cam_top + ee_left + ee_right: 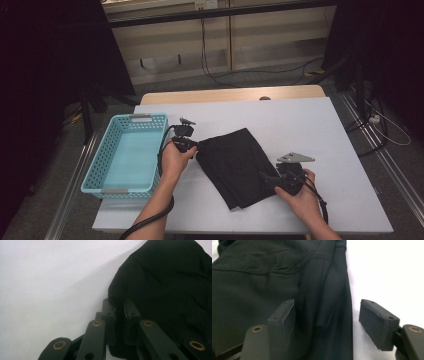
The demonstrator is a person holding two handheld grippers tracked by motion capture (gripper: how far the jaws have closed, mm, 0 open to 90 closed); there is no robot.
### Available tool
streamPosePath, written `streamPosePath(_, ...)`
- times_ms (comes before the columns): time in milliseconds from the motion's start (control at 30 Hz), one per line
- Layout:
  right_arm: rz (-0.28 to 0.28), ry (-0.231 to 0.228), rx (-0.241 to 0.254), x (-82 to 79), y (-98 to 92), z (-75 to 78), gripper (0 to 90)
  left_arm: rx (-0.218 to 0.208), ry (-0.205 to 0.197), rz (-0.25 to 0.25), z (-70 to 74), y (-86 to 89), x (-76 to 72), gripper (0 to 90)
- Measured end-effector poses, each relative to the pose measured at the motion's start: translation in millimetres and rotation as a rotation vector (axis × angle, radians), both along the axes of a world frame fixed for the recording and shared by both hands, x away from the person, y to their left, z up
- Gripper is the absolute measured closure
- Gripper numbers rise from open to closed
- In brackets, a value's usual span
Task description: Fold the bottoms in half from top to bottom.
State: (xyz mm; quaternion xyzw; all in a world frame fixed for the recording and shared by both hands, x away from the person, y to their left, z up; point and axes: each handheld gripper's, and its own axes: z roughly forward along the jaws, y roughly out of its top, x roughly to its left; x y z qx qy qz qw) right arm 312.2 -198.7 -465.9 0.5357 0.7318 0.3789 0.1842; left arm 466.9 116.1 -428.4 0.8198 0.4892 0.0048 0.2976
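Folded black garment (236, 166) flat on white table (320, 130), just right of teal basket (125, 152), not yet inside. Left gripper (196, 146) clenched on garment's corner nearest basket; right gripper (265, 177) released, astride the far edge. Lift and transfer probably remaining. Pinched fold (117, 302) plain in left gripper view; spread jaws straddling hem (332, 302) plain in right gripper view; basket from high view.

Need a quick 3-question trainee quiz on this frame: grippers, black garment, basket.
1. True or false: the left gripper is shut on the black garment.
2. The right gripper is: A) open, jaws astride the garment's edge; B) shut on the basket.
3. On which side of the garment does the turquoise basket sit in the high view?

Key: 1 true; 2 A; 3 left.
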Motion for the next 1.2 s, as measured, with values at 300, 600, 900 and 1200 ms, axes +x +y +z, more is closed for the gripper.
streamPosePath(300,0.012,-0.011,0.007,-3.8,10.3,-0.6,44.7,0.036,0.013,-0.004,5.6,-3.5,1.1,81.1)
streamPosePath(600,0.034,-0.005,0.048,-1.3,19.0,-0.7,73.3,0.072,0.047,0.017,6.4,-6.1,5.6,77.4)
streamPosePath(900,0.033,-0.003,0.059,-1.1,21.1,0.1,77.9,0.110,0.020,0.071,0.0,0.5,8.4,32.6)
streamPosePath(1200,0.036,-0.010,0.058,-3.3,20.8,0.4,78.4,0.172,0.013,0.058,-5.1,-13.0,3.1,33.1)
